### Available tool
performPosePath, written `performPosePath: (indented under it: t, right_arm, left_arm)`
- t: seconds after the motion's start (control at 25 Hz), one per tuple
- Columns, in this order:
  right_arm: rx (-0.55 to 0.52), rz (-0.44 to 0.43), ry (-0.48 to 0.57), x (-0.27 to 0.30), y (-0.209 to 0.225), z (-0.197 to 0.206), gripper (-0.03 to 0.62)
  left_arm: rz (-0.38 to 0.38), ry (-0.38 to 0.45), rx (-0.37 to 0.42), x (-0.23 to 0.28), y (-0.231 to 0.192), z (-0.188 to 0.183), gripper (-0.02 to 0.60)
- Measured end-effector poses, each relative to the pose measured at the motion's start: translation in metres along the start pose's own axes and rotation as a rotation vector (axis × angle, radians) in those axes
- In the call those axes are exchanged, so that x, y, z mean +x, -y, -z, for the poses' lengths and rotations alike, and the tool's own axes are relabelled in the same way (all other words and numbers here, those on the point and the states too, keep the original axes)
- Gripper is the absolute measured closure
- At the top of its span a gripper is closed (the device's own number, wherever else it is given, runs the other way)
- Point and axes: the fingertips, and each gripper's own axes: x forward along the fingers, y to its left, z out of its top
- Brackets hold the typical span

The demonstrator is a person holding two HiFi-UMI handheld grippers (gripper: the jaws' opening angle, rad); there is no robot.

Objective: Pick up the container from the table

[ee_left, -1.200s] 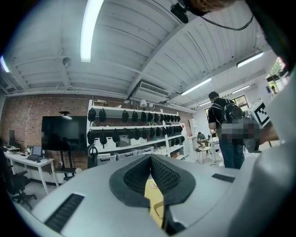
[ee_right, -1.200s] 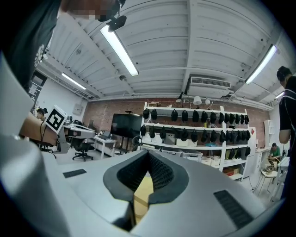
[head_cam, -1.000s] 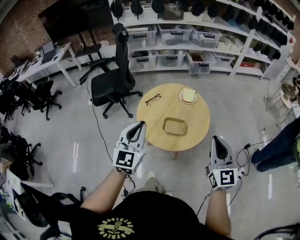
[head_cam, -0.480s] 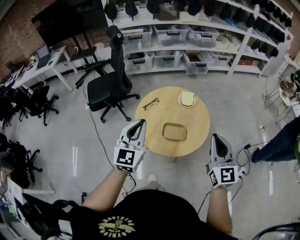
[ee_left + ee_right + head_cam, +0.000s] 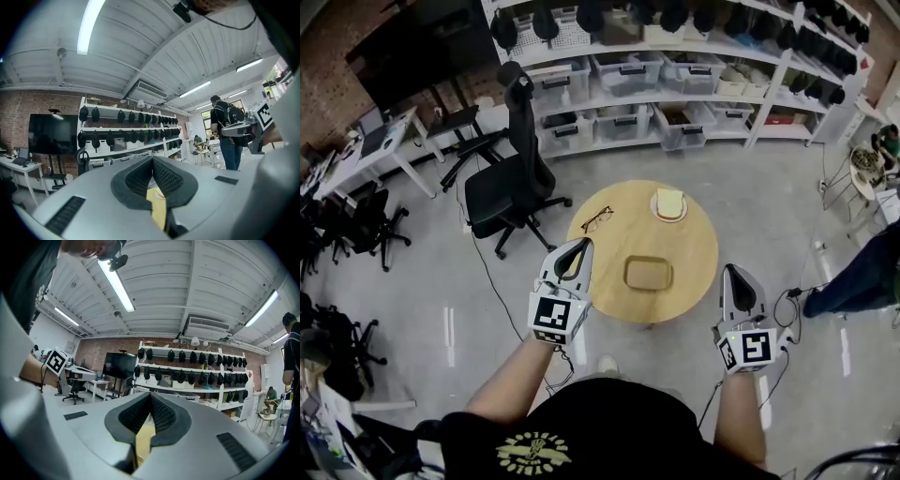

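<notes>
A shallow tan rectangular container point(image 5: 649, 274) lies on the round wooden table point(image 5: 692, 289), a little towards its near side. My left gripper point(image 5: 580, 246) is held level over the table's near left edge, jaws shut and empty. My right gripper point(image 5: 735, 272) hangs beyond the table's near right edge, also shut with nothing in it. Both sit short of the container. In the left gripper view the jaws point(image 5: 153, 161) meet over a sliver of yellow tabletop. The right gripper view shows the pads point(image 5: 150, 399) closed together.
Glasses point(image 5: 597, 219) and a plate with a pale slab point(image 5: 669, 204) lie on the table's far side. A black office chair point(image 5: 512, 183) stands left of the table. Shelves with bins point(image 5: 656, 70) line the back wall. A person point(image 5: 861, 277) stands at right; cables point(image 5: 789, 302) trail on the floor.
The table and container have slid lower and nearer in the head view as I moved forward. Both grippers stay shut and keep their places in the frame.
</notes>
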Motion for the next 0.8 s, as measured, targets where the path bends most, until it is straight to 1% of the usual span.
performPosePath:
  t: [0.2, 0.4, 0.6, 0.72, 0.8]
  right_arm:
    - [-0.01, 0.035, 0.007, 0.01, -0.001, -0.007, 0.58]
    - [-0.02, 0.049, 0.003, 0.017, -0.009, -0.008, 0.58]
    - [-0.031, 0.06, -0.012, 0.016, -0.017, -0.015, 0.58]
    - [-0.041, 0.066, -0.015, 0.019, -0.016, -0.022, 0.58]
    - [-0.034, 0.064, -0.014, 0.02, -0.015, -0.018, 0.58]
  left_arm:
    - [0.03, 0.02, 0.004, 0.011, -0.013, -0.004, 0.563]
    - [0.037, 0.029, -0.009, 0.016, -0.027, -0.003, 0.563]
    - [0.059, 0.037, -0.014, 0.016, -0.024, 0.003, 0.563]
    - [0.058, 0.036, -0.023, 0.018, -0.025, 0.005, 0.563]
    - [0.056, 0.035, -0.026, 0.019, -0.024, 0.009, 0.563]
